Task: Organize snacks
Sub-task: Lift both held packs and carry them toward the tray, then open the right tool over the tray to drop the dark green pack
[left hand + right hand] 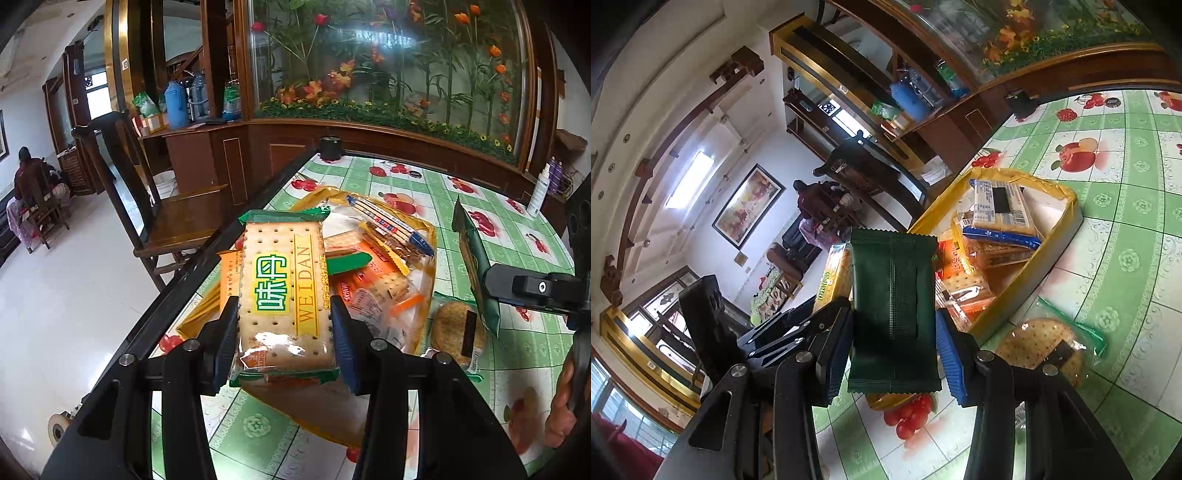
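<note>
The left gripper (284,332) is clamped on a cracker packet (282,291) at lower centre, above the yellow tray (1027,280). The right gripper (894,354) is clamped on a dark green packet (892,310) at centre.

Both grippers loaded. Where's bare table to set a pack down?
Free: tablecloth right of the yellow tray, up to the black jar. Crowded: the tray itself and the round cracker pack beside it.
</note>
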`<state>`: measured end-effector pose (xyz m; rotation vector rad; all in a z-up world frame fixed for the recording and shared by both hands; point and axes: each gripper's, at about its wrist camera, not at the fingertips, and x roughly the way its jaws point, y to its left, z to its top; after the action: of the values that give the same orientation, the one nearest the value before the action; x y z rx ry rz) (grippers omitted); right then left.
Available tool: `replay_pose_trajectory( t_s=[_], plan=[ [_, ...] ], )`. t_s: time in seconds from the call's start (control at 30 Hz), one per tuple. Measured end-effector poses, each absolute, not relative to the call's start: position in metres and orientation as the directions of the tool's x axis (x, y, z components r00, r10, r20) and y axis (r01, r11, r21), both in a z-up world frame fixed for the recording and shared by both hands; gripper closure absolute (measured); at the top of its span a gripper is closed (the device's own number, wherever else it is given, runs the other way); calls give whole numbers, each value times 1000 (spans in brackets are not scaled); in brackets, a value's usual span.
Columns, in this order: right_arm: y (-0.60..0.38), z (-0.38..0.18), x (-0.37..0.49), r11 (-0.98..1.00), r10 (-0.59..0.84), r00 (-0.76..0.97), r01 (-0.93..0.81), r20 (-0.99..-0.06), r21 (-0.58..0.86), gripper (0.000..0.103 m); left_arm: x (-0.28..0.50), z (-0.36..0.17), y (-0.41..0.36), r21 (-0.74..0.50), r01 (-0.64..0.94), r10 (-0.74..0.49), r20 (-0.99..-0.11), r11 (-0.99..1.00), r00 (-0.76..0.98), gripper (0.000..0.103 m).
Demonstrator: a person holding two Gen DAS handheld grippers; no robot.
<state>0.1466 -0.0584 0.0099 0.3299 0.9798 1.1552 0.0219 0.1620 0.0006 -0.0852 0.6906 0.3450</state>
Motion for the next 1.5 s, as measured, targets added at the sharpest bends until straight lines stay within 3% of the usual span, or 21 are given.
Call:
replay_pose_trajectory(
  t_s=[0.33, 0.63, 0.93, 1.5],
  plan=[
    [-53, 6, 158, 413, 886, 80, -586, -457, 697, 58, 18, 0, 171, 41, -372, 314, -624, 927, 715, 58],
    [-26, 8, 174, 449, 868, 113, -593, -483, 668, 57, 15, -7, 193, -36, -388, 276, -645, 921, 713, 58],
    [19, 18, 204, 525, 823, 184, -608, -538, 596, 56, 33, -9, 183, -135, -292, 131, -665, 947, 735, 58],
    [67, -7, 233, 581, 777, 198, -591, -597, 560, 55, 51, -15, 162, -73, -262, 141, -691, 962, 709, 58]
  ],
)
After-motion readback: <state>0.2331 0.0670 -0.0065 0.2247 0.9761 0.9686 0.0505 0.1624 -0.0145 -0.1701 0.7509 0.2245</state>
